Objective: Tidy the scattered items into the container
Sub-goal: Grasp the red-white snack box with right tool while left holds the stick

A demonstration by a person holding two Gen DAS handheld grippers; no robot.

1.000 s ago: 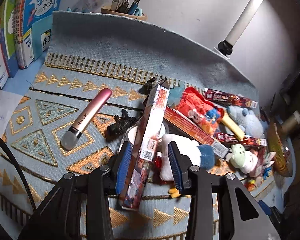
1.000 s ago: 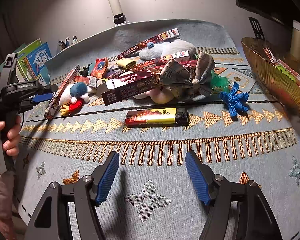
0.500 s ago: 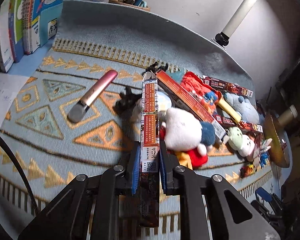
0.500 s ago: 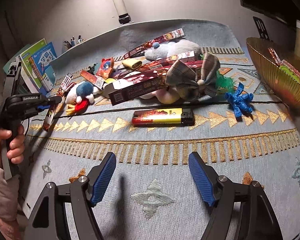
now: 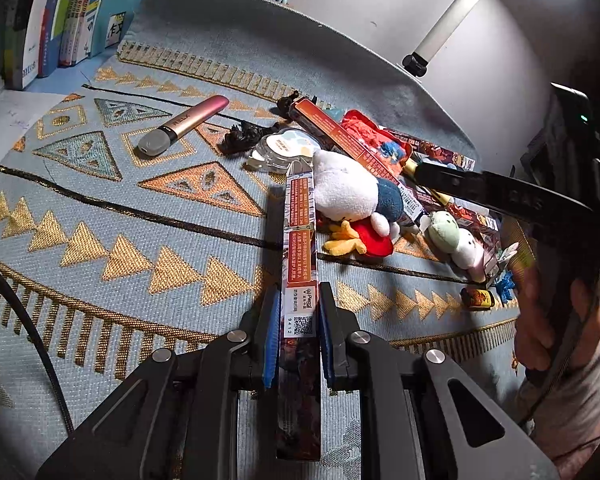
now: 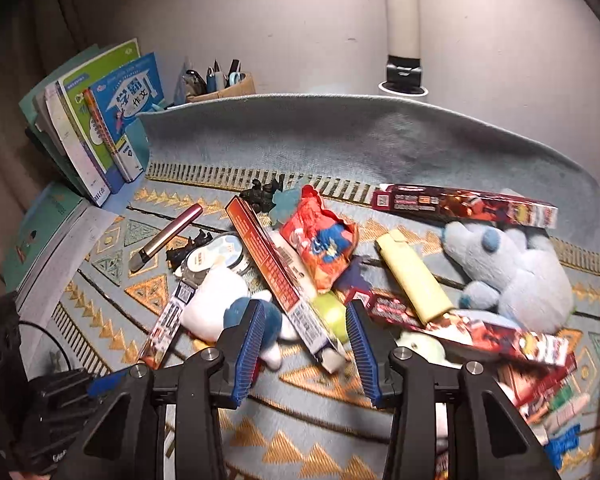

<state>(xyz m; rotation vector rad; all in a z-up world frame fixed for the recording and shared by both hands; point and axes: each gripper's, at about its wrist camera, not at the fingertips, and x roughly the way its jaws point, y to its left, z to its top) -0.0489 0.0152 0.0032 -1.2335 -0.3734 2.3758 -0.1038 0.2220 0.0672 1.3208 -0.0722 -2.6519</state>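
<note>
Left claw (image 5: 299, 334) is clamped on the long narrow red printed carton (image 5: 300, 248) near its end, holding it clear of the patterned blue bench cloth (image 5: 100, 216). Right claw (image 6: 306, 346) stands open, straddling the orange-red flat carton (image 6: 276, 272), presumably next. The container is not visible.

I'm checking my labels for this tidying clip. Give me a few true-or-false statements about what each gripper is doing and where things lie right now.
1. The left gripper is shut on the long narrow box. True.
2. The right gripper holds the yellow lighter. False: it is open, and the lighter lies on the mat.
3. The pink vape pen lies on the mat apart from the pile. True.
4. The white plush duck is in the left gripper. False: it lies beside the box.
</note>
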